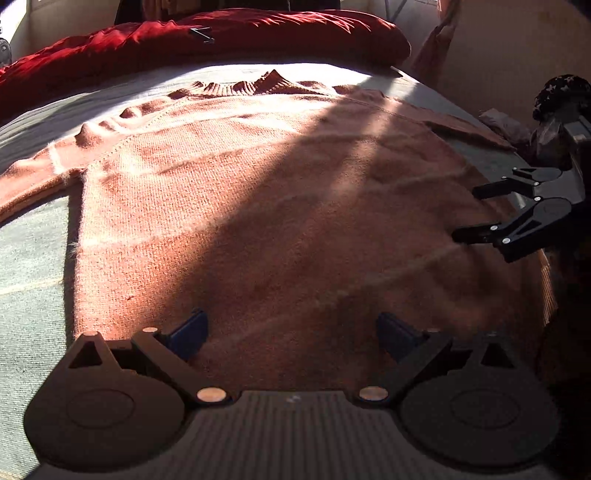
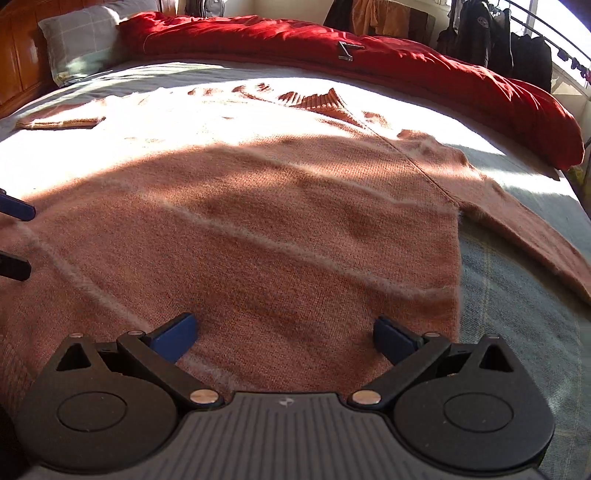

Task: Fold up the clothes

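Observation:
A salmon-pink knit sweater [image 1: 258,192] [image 2: 258,206] lies flat on the bed, ribbed collar [image 1: 236,86] [image 2: 317,99] at the far end and both sleeves spread sideways. My left gripper [image 1: 291,332] is open, its blue pads low over the sweater's lower body, with nothing between them. My right gripper [image 2: 284,332] is open too, over the lower body near the right side seam. In the left wrist view the right gripper [image 1: 467,214] shows at the sweater's right edge, fingers apart. The left gripper's fingertips [image 2: 18,210] poke in at the left edge of the right wrist view.
A red duvet [image 1: 221,33] [image 2: 369,51] is bunched along the bed's far side with a small dark clip [image 2: 349,50] on it. A checked pillow [image 2: 77,40] and wooden headboard [image 2: 14,66] are far left. Dark jackets [image 2: 491,33] hang far right. Grey-green sheet [image 2: 517,295] surrounds the sweater.

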### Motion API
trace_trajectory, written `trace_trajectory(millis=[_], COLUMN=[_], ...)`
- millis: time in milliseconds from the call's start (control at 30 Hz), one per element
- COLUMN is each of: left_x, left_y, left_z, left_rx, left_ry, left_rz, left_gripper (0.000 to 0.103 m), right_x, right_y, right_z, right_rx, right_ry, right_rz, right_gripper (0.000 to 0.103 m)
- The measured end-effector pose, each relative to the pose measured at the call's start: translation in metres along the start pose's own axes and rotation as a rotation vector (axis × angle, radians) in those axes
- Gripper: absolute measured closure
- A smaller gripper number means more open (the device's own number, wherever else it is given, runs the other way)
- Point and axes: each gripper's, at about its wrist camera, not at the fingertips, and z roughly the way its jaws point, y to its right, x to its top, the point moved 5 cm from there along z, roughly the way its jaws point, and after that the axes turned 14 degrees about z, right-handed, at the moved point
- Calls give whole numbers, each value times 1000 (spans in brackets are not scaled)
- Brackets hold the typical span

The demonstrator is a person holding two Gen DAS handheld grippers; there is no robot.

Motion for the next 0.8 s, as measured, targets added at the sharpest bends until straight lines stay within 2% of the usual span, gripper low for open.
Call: trace_trajectory(millis=[167,267,333,433,500,567,633,733,800], left_x=[14,23,20,8,0,-9,-17,-14,-4], left_y=[-5,3,7,8,5,-2,-9,-16,-19], left_z=[-2,7,15,12,6,-2,-11,-18,-20], left_rx=[-90,-126,-122,-119,-126,-129,-139,-131,-92], left_ry=[82,105,79,84,87,88,87,76,94], left_rz=[19,74,101,136,150,128,97,73,64], left_gripper=[6,5,6,5,5,5,5,5,5], right_x=[-11,-6,-7,-19,-25,-30,-36,-45,-44], right_y=[8,-9,-24,-46,-43,-34,-33,-32,-32], right_z=[-14,-18,-18,-11,-12,-16,-20,-27,-29], right_rx=[-78,-98,-77,-70,-69,-47,-54,-66,-74], right_ry=[-16,-9,-16,-32,-17,-24,-19,-11,-13], right_rz=[95,101,67,-41,-13,73,79,89,99], right_gripper=[0,0,0,0,0,0,0,0,0])
